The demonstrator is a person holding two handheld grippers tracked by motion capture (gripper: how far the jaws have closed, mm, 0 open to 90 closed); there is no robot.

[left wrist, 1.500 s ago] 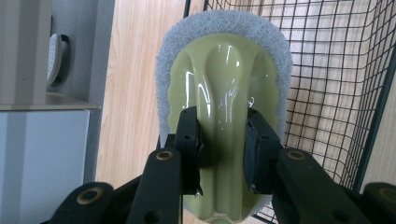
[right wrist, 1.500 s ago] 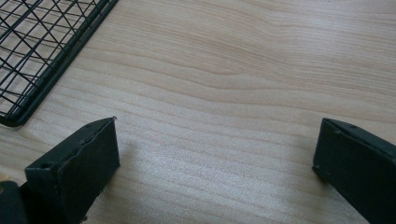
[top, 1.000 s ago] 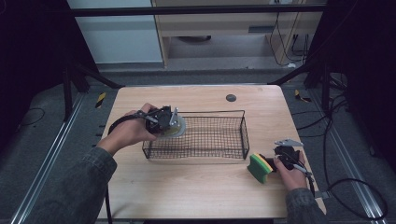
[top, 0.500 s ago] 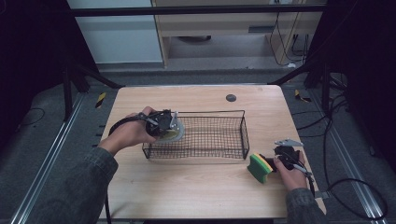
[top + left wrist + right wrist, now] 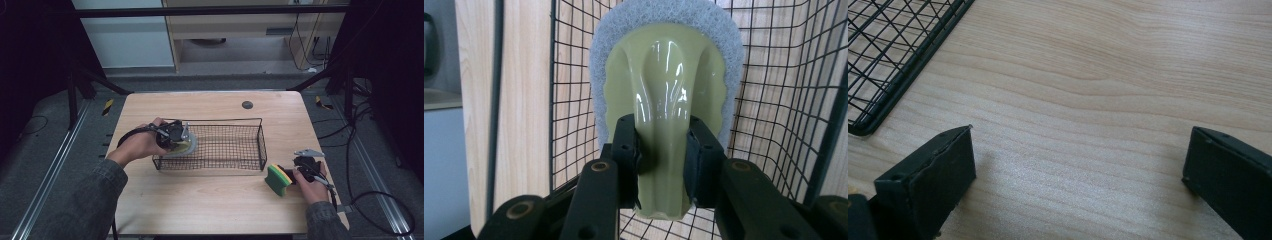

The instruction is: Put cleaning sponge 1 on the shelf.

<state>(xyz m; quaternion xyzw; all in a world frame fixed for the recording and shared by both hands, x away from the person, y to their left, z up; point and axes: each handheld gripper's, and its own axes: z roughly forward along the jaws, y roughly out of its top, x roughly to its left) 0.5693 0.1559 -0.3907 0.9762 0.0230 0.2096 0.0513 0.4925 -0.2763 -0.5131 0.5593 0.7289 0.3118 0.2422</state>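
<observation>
Two tools are in play, and I am working the left tool [image 5: 181, 140] over the near-left corner of the wire basket [image 5: 220, 162]. Its jaws are clamped on the glossy olive-green handle of a scrubbing pad [image 5: 667, 100], the grey-white pad facing away from me toward the mesh, as the left gripper view shows plainly. Compared with a second ago, my left hand [image 5: 141, 144] has brought the scrubber lower: it sat up by the top rim of the basket then, and it now hangs down inside the corner, close to the wire floor. Whether the pad already rests on the mesh I cannot tell. I read that as the placing step nearly done, with only the last lowering and the release left, and I would watch that the pad's edge does not snag on the basket's side wires. My right tool [image 5: 1078, 165] has kept its place on the bench [image 5: 210, 210], its jaws wide apart with nothing but bare wood between them, just right of the yellow-and-green sponge [image 5: 278, 178], which stands outside the basket, near its right end.
</observation>
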